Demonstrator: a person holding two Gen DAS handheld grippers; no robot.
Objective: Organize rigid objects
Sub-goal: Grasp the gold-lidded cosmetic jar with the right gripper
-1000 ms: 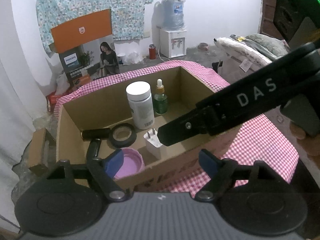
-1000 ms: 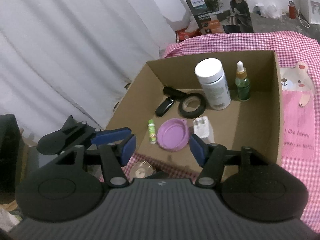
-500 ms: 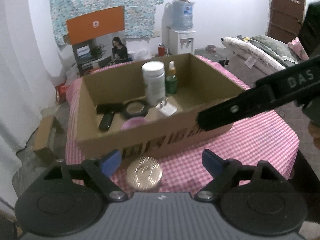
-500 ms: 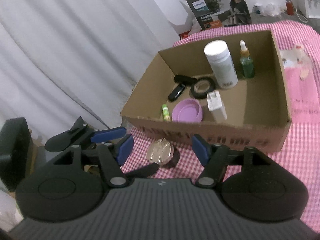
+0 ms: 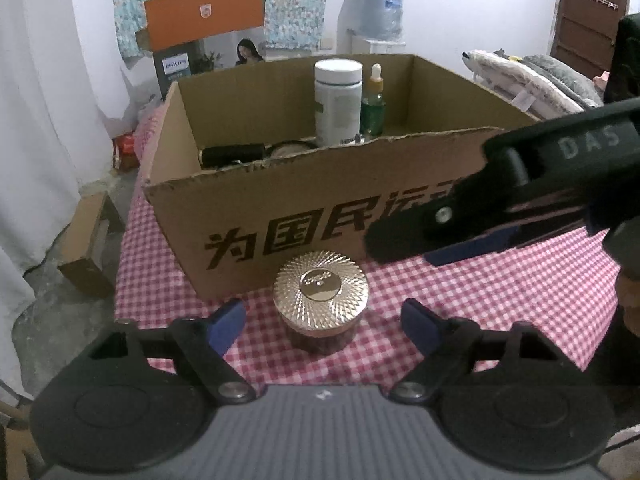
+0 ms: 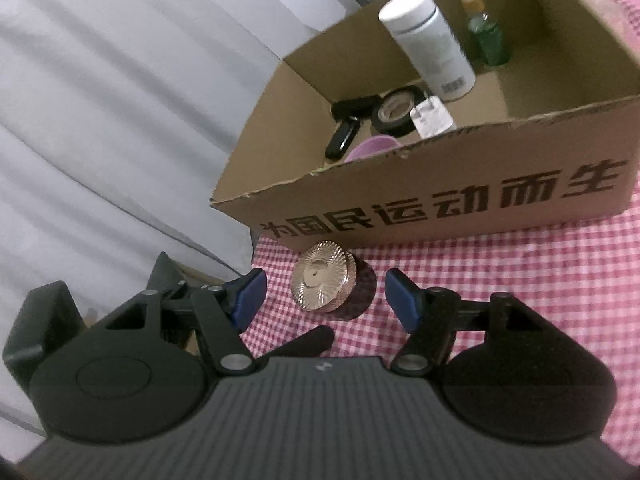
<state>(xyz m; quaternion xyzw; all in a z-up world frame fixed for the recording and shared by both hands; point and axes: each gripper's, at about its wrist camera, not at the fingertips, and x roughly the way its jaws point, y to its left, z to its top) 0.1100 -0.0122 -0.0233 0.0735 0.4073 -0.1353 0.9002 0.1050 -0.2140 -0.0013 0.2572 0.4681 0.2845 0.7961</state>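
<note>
Left gripper [image 5: 322, 322]: fingers spread wide, holding nothing, low over the checked cloth with the jar sitting between the blue pads [image 5: 226, 322], not touching either.
Right gripper [image 6: 326, 300]: also wide open and empty-handed, its pads flanking the same jar from its own angle; in the left view its black arm crosses in front of the box's right end.
Gold-lidded jar [image 5: 320, 300]: upright on the red-and-white checked tablecloth [image 5: 500, 300], dark body, ribbed shiny lid, just in front of the box's front wall, outside it.
Cardboard box [image 6: 440, 208]: open top, printed lettering on the front face, standing on the cloth.
Box, near part: purple lid [image 6: 370, 146], white charger plug [image 6: 432, 118], black tape roll [image 6: 396, 114], two black cylinder-like pieces [image 6: 344, 136] toward the left.
Box, far part: tall white bottle [image 5: 338, 102] standing, green dropper bottle [image 5: 372, 106] right beside it.
Background: white curtain [image 6: 120, 120] at the left.
</note>
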